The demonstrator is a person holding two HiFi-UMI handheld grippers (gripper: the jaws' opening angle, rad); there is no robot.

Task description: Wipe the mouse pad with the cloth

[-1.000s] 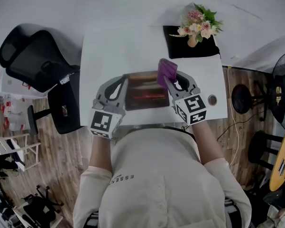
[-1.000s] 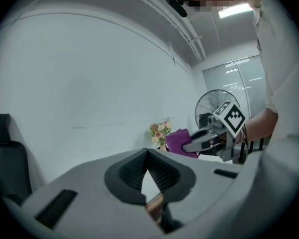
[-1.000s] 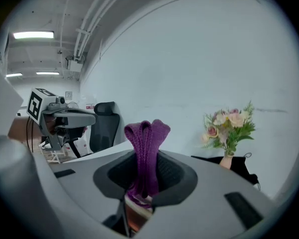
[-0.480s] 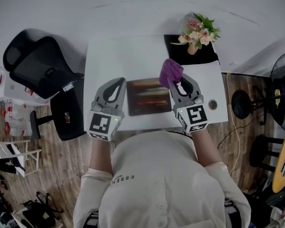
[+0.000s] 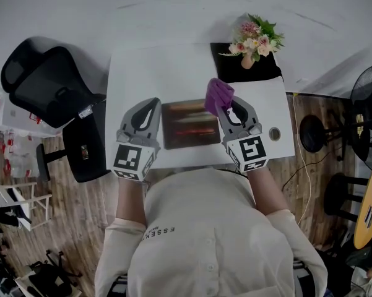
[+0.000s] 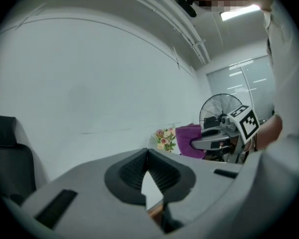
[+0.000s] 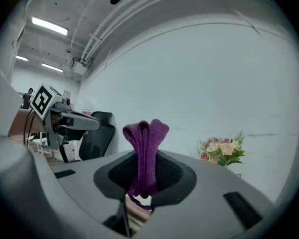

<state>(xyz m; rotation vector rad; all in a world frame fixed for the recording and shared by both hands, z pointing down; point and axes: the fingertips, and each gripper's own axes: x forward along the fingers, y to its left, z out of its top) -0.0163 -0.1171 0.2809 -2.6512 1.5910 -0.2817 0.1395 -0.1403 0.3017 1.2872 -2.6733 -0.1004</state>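
Now my right tongs (image 5: 225,106) pinch the purple knitted cloth (image 5: 218,94), left tongs (image 5: 153,104) clenched empty; wiping drag could tug it loose.

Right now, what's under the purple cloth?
The purple knitted cloth, clamped in the right hand-held gripper, hangs over the far right corner of the dark rectangular mouse pad on the white table. That corner is covered; contact cannot be told.

In sight are two grasping tools, the left tongs (image 5: 150,107) and the right tongs (image 5: 227,109), one purple cloth (image 5: 218,95), one mouse pad (image 5: 190,125), one white bench (image 5: 167,73), one flower bunch (image 5: 254,34), one black mat (image 5: 230,73), one office chair (image 5: 46,85) and one fan (image 5: 370,94).
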